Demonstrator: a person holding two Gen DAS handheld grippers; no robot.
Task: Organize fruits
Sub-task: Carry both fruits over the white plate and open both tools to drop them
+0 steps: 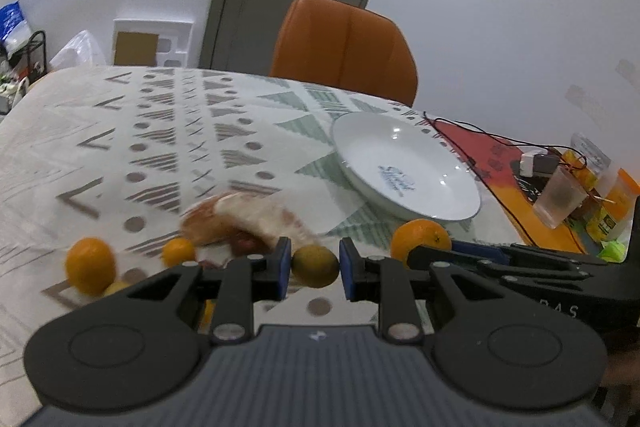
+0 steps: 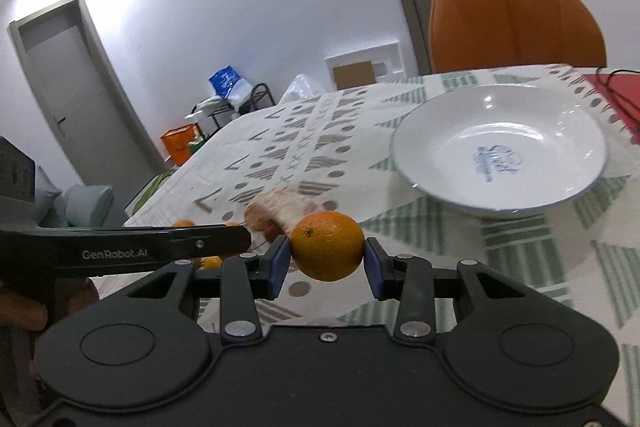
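Observation:
My left gripper [image 1: 314, 267] is shut on a small yellow-green fruit [image 1: 315, 265], held just above the patterned tablecloth. My right gripper [image 2: 326, 259] is shut on an orange [image 2: 327, 245]; the same orange shows in the left wrist view [image 1: 421, 238]. A white plate [image 1: 406, 167] with a blue print stands empty to the right and beyond; it also shows in the right wrist view [image 2: 500, 151]. Two oranges [image 1: 90, 265] [image 1: 179, 251] lie at the left. A blurred bag of reddish fruit [image 1: 244, 223] lies behind them.
An orange chair [image 1: 344, 47] stands at the far table edge. At the right lie a red mat with cables [image 1: 492, 151], a plastic cup [image 1: 558, 197] and juice cartons [image 1: 600, 211]. The left gripper's body [image 2: 120, 251] crosses the right wrist view at left.

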